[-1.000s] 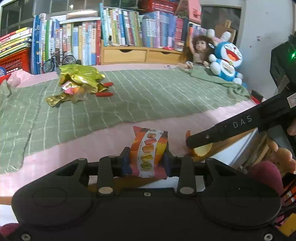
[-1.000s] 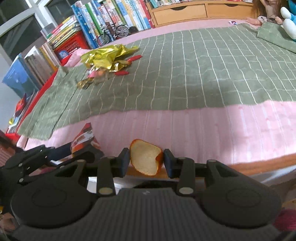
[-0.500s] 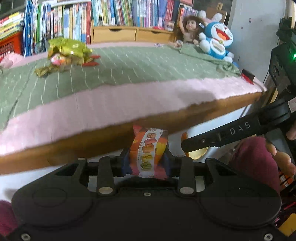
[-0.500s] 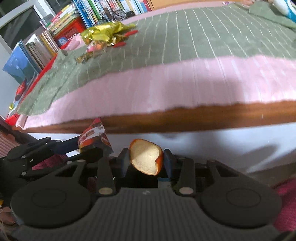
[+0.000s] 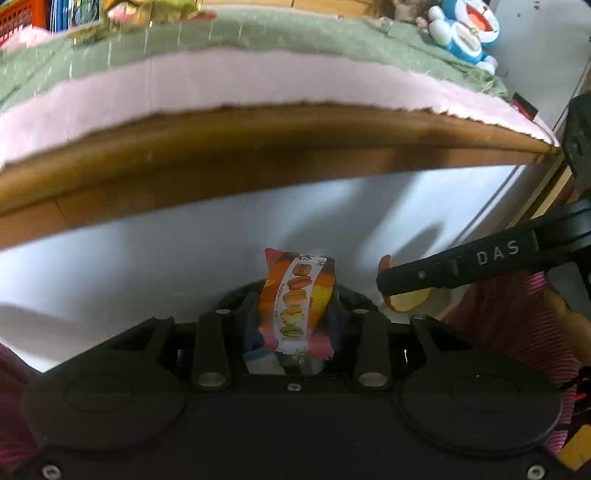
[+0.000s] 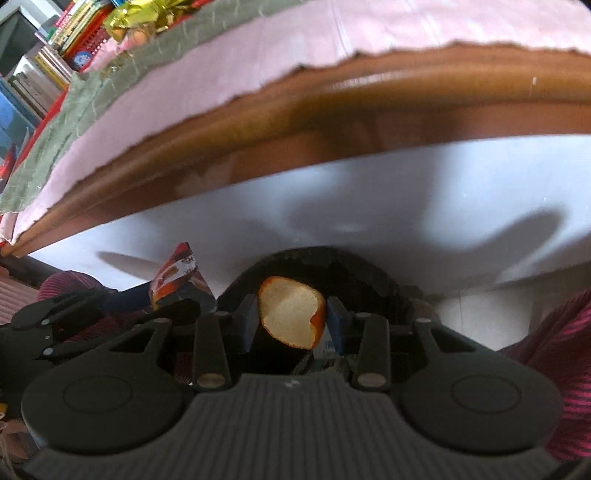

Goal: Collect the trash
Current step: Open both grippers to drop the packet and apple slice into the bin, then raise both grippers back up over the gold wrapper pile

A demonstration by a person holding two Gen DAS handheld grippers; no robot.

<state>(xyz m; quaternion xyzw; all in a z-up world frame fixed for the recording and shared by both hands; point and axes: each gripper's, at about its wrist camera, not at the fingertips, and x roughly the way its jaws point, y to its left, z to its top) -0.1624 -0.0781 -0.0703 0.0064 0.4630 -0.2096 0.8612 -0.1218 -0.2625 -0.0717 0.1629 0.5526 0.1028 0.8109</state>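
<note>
A macaron-print snack wrapper (image 5: 297,295) stands upright between the fingers of my left gripper (image 5: 295,317), which is shut on it. My right gripper (image 6: 293,321) is shut on a piece of orange peel (image 6: 291,314), pale side toward the camera. Both grippers hang side by side below the table edge, above the round rim of a black bin (image 6: 376,273); bits of packaging show inside it. In the left wrist view the right gripper (image 5: 402,286) reaches in from the right with the peel (image 5: 406,301). The right wrist view catches the wrapper (image 6: 175,273) at left.
The wooden table edge (image 5: 258,147) juts out overhead, with pink cloth (image 5: 221,81) and green cloth (image 5: 295,33) on top. A gold foil wrapper (image 6: 147,11) lies far back on it. A white panel (image 5: 166,258) stands behind the bin. Striped pink fabric (image 6: 554,332) sits at right.
Both grippers have sunk from table height to below its edge and tipped further down, each keeping its load. The tabletop has slid up in both views and the bin rim has appeared.
</note>
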